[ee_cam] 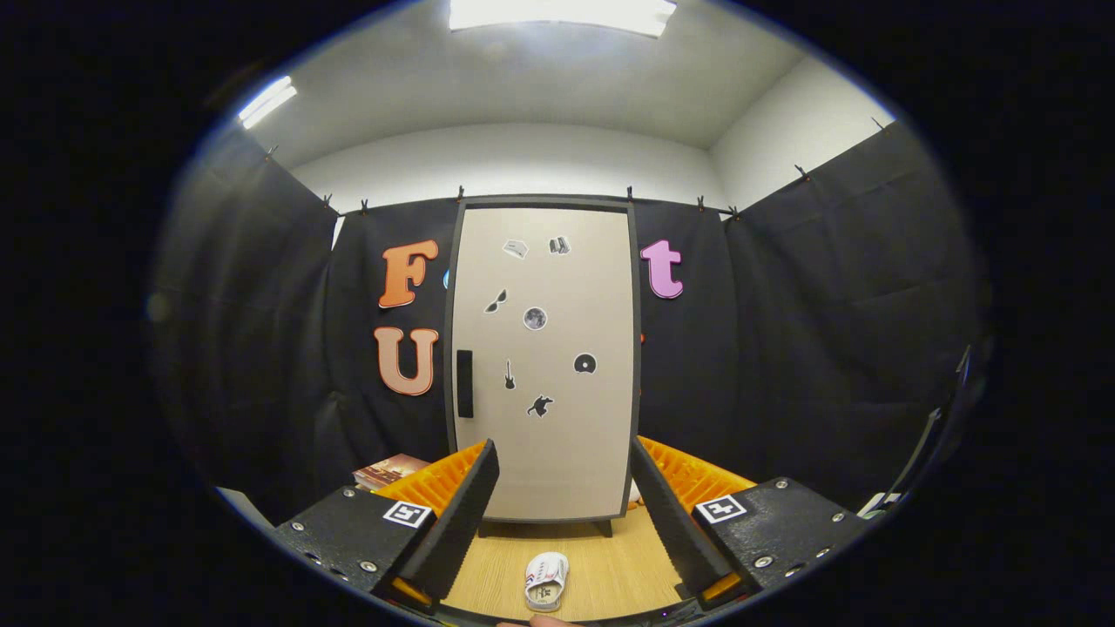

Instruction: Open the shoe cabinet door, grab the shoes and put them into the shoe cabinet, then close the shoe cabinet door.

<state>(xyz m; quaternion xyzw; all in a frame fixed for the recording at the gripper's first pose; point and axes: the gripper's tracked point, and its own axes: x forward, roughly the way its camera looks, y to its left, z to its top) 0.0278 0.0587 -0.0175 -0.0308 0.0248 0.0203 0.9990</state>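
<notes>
Tongs [557, 514] were spread wide, nothing btwn the fingers [457, 522], pointed straight at the shoe cabinet [544, 366]. Cabinet stood upright at the far edge of the wood-grain floor [610, 566], against the black cloth wall, w/ its beige door [557, 435] shut. Dark vertical handle [464, 383] sat on the door's left side, abt mid-height. Small black stickers [535, 318] were scattered over the door front. One white shoe [546, 581] w/ dark stripes lay on the floor btwn the two fingers, near their base, well short of the cabinet and apart from it. Only one shoe could be made out. A book [390, 470] lay low at the left, beside the cabinet, partly behind the left finger's orange body. A bit of a hand [542, 622] showed just below the shoe.
</notes>
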